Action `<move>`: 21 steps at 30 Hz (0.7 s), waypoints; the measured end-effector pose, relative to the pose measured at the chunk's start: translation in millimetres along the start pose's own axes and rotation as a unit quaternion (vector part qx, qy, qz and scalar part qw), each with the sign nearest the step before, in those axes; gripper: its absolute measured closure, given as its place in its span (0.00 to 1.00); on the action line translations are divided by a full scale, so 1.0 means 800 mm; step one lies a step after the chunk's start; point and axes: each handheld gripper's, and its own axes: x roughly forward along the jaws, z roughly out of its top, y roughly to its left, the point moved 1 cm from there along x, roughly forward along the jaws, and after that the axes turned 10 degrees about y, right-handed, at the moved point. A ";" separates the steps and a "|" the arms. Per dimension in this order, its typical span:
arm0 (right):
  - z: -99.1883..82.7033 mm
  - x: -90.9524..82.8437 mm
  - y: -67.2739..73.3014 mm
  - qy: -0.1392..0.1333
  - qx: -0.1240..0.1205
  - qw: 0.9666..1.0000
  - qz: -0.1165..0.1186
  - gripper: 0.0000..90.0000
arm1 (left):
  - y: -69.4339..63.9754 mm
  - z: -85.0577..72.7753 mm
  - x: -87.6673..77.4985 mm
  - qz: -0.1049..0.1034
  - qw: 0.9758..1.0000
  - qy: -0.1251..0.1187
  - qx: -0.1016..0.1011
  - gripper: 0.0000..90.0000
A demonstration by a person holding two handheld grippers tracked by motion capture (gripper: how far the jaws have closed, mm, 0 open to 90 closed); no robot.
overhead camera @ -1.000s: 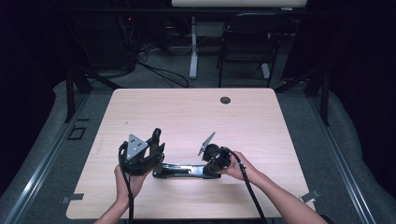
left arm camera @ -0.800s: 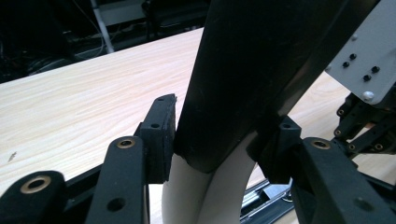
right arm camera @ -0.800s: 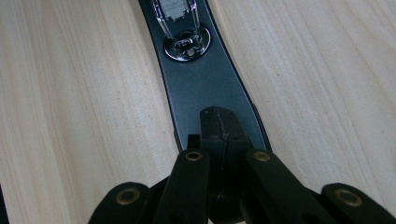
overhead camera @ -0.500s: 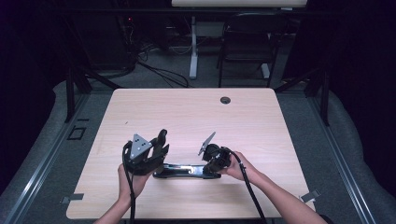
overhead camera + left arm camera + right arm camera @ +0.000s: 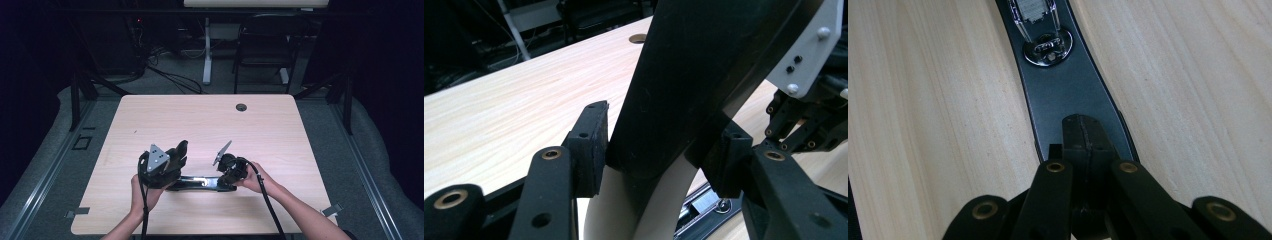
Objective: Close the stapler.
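Strap (image 5: 200, 182), black and glossy, lies flat across the 6 o'clock part of a pale wood desk (image 5: 200, 120), running from 9 to 3 o'clock. A small chrome buckle (image 5: 202, 181) sits near its middle. A person's hands come in from 6 o'clock, each holding tongs.

Left tongs (image 5: 181, 150) are at the strap's 9 o'clock end. In the left gripper view that end of the strap (image 5: 674, 75) rises in a wide curve between the jaws, which stand partly open, and its underside is cream. The pads (image 5: 591, 145) seem to press on its two edges, so it looks gripped across its width.

Right tongs (image 5: 225, 181) are at the 3 o'clock end, and the jaws are closed tight together. In the right gripper view their tip (image 5: 1083, 135) rests on the strap (image 5: 1068, 95), with the buckle (image 5: 1048, 47) toward 12 o'clock. Whether they pinch the strap or only pin it to the desk cannot be told.

Handling, as a judgement: the strap looks light and bends easily along its length, yet it holds its width, so it will flop if lifted by one end. Its smooth top could slip under hard pads. The edges or the plain ends look like the best hold, away from the buckle, which is hard, rounded and likely to skid.
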 end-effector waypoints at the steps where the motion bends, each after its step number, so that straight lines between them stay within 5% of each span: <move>1: 0.000 0.000 0.000 0.001 0.000 1.000 -0.001 1.00 | -0.002 0.000 0.001 0.002 1.000 0.000 0.003 0.56; 11: -0.001 0.000 0.002 -0.001 -0.003 1.000 -0.007 1.00 | -0.030 0.006 0.019 0.016 0.998 0.023 0.057 0.53; 21: -0.002 -0.001 0.003 0.001 -0.004 1.000 -0.020 1.00 | -0.039 0.006 0.027 0.015 0.997 0.030 0.070 0.51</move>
